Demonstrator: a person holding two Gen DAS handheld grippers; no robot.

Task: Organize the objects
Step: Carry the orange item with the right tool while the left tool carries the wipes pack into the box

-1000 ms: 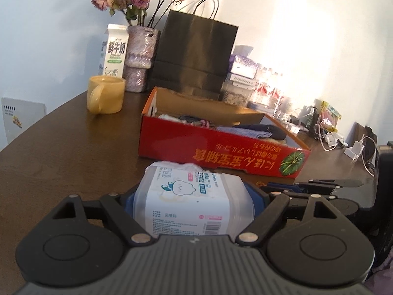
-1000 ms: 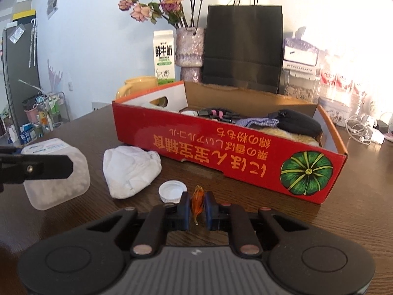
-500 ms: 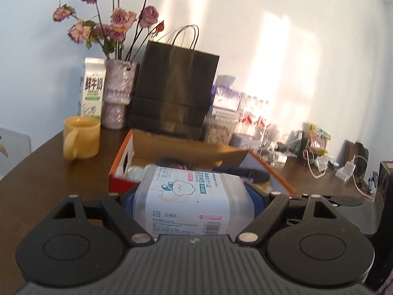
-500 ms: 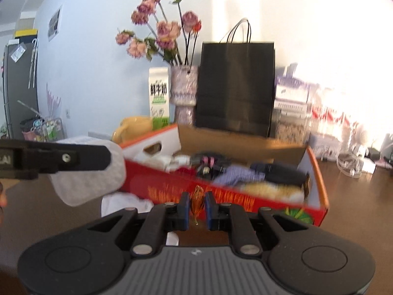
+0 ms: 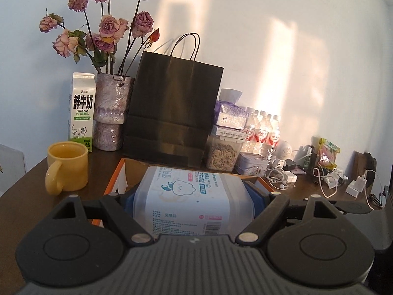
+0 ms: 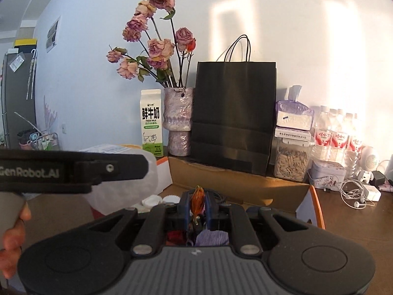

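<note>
Clear plastic tub of cotton swabs with a white-and-blue label (image 5: 191, 196): clamped between the wide-set jaws of the left tool (image 5: 194, 198), held in the air above the near end of the orange-rimmed cardboard box (image 6: 235, 184). Right tool (image 6: 197, 200): jaws nearly closed, pinching a small orange crinkled wrapper (image 6: 197, 198) over the box's interior. Yellow ceramic mug (image 5: 66, 169) sits on the dark wooden tabletop (image 5: 22, 191) left of the box.
</note>
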